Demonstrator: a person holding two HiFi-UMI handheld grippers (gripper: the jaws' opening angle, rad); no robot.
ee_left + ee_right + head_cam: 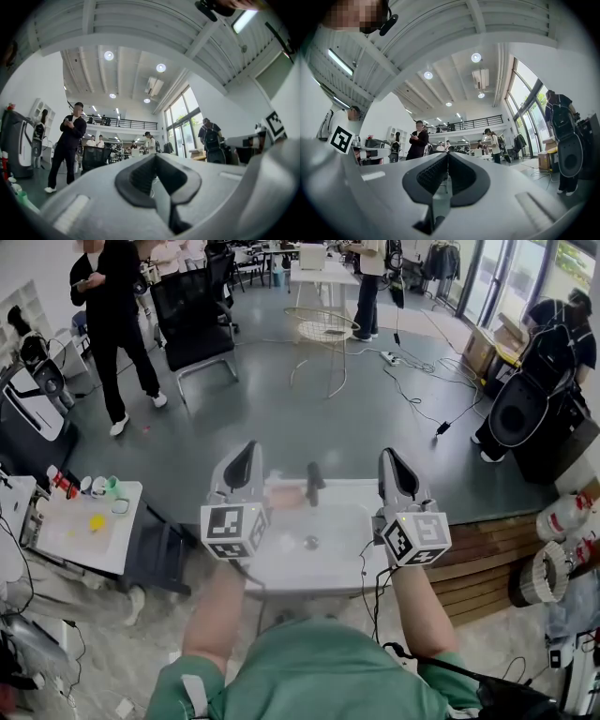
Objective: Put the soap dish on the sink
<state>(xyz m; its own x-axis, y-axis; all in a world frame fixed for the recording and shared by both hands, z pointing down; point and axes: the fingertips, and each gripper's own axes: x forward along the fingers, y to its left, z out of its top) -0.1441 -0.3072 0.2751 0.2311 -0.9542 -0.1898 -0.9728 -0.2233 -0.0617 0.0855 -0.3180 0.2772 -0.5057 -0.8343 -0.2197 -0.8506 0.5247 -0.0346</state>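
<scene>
A white sink [281, 563] stands right in front of me, with a dark faucet [314, 482] at its back edge and a drain [311, 542] in the basin. A small pinkish thing [287, 495], seemingly the soap dish, lies on the sink's back ledge just left of the faucet. My left gripper [246, 456] is held upright over the sink's left side, my right gripper [392, 461] over its right side. Both point out into the room, away from the sink. The left gripper [157, 161] and right gripper [447, 158] each show jaws pressed together with nothing between them.
A small white table [70, 545] with cups and bottles stands at the left. A wooden pallet [487, 559] lies to the right. Farther out are a black office chair [192, 320], a wire stool [322, 329], floor cables [412, 371] and a person in black [117, 324].
</scene>
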